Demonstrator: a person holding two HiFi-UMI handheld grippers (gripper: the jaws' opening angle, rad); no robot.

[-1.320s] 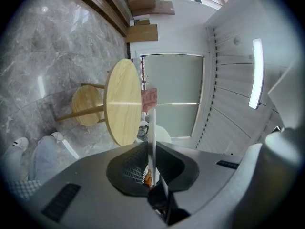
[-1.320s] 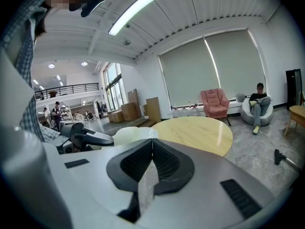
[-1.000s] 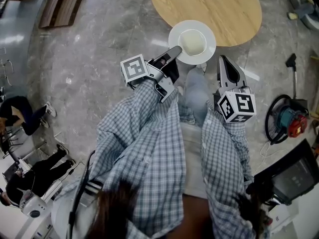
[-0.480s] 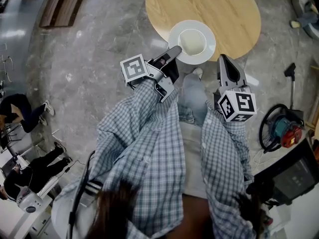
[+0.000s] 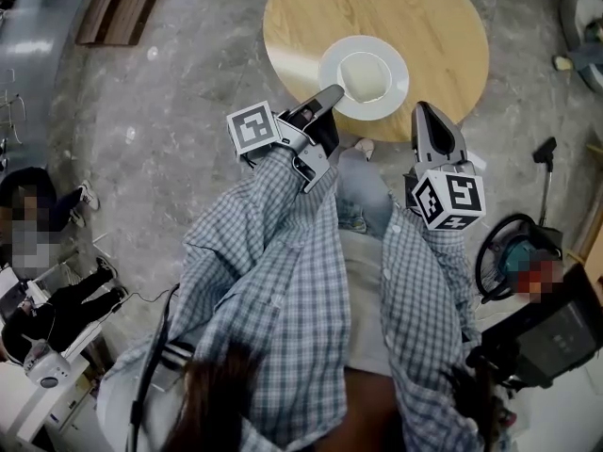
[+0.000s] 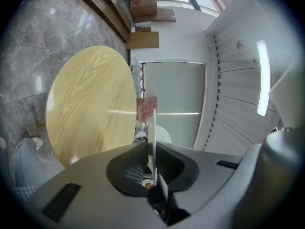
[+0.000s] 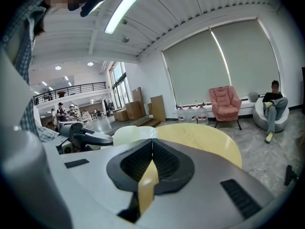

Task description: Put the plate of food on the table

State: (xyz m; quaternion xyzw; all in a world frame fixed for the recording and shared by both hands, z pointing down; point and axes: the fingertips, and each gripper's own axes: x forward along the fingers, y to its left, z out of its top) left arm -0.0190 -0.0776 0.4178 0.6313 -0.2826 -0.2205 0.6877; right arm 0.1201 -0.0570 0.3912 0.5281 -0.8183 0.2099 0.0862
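A white plate (image 5: 363, 76) with a pale mound of food hangs over the round wooden table (image 5: 443, 26). My left gripper (image 5: 334, 93) is shut on the plate's near-left rim. In the left gripper view the plate (image 6: 153, 126) shows edge-on as a thin white line between the jaws of that gripper (image 6: 152, 146). My right gripper (image 5: 421, 110) hovers just off the plate's near-right side, its jaws together with nothing in them. In the right gripper view the plate (image 7: 129, 134) and the left gripper (image 7: 85, 138) lie left of the shut right gripper (image 7: 152, 141), with the table (image 7: 202, 138) beyond.
Grey stone floor surrounds the table. A teal machine with a coiled black hose (image 5: 513, 257) stands at the right, a dark screen (image 5: 556, 332) at the lower right. Seated people (image 5: 42, 314) are at the far left. A pink armchair (image 7: 224, 104) and a seated person (image 7: 274, 106) are beyond the table.
Both grippers and the plate have advanced towards the table. The plate was over the table's near edge and now hangs fully over the tabletop. The grip is unchanged.
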